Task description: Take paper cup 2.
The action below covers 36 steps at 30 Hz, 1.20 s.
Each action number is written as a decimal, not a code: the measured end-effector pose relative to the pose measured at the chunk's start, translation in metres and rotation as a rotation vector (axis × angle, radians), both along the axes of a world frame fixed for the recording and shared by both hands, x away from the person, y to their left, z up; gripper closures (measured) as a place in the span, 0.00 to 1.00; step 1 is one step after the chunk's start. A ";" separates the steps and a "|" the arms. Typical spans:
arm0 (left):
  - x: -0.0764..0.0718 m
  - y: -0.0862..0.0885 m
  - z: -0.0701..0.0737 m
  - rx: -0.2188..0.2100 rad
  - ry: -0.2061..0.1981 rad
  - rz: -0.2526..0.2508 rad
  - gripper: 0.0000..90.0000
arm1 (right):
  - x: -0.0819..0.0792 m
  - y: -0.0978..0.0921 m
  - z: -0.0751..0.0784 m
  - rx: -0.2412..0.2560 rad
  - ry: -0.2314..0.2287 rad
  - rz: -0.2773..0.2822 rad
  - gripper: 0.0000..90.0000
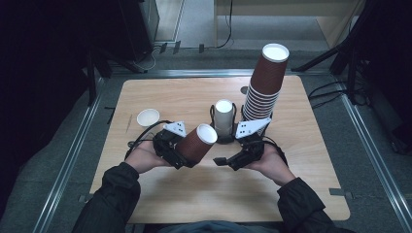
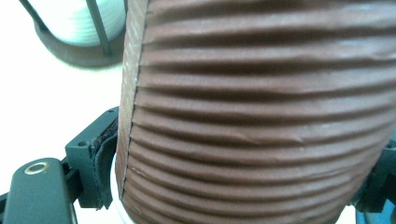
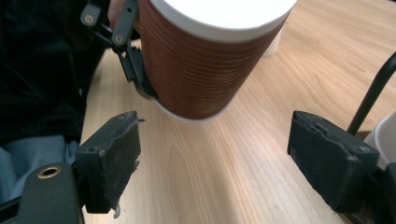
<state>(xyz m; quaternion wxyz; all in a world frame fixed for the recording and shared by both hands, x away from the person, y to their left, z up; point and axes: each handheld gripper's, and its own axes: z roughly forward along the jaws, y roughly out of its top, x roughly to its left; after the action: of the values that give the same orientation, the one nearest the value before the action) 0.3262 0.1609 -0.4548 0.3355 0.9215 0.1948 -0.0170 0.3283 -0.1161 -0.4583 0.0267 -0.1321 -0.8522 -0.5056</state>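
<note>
Left gripper (image 1: 180, 154) clamps a brown ribbed paper cup (image 1: 197, 143), tilted, mouth toward 1 o'clock, above the table (image 1: 194, 194). Right gripper (image 1: 224, 160) at its 3 o'clock, jaws spread, empty. Beyond at 12: white cup in black holder (image 1: 224, 119), then cup stack (image 1: 265, 82).

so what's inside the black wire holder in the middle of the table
A white paper cup stands upright inside the black wire holder, its open mouth facing up. The cup's bottom and the holder's base are covered by the grippers in front.
</note>
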 end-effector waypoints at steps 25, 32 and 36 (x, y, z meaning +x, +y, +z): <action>0.005 -0.021 -0.018 0.251 -0.032 -0.014 0.12 | 0.002 0.000 -0.010 -0.117 -0.034 -0.003 0.21; 0.000 -0.034 -0.020 0.262 -0.018 -0.062 0.12 | 0.000 0.001 -0.006 -0.102 -0.039 0.010 0.21; -0.003 -0.042 -0.022 0.257 -0.012 -0.094 0.12 | -0.002 0.004 -0.004 -0.095 -0.044 0.025 0.21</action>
<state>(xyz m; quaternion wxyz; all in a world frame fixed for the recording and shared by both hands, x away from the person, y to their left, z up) 0.3235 0.1187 -0.4766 0.2146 0.9652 0.1497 -0.0019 0.3267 -0.1125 -0.4618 0.0078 -0.1113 -0.8772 -0.4670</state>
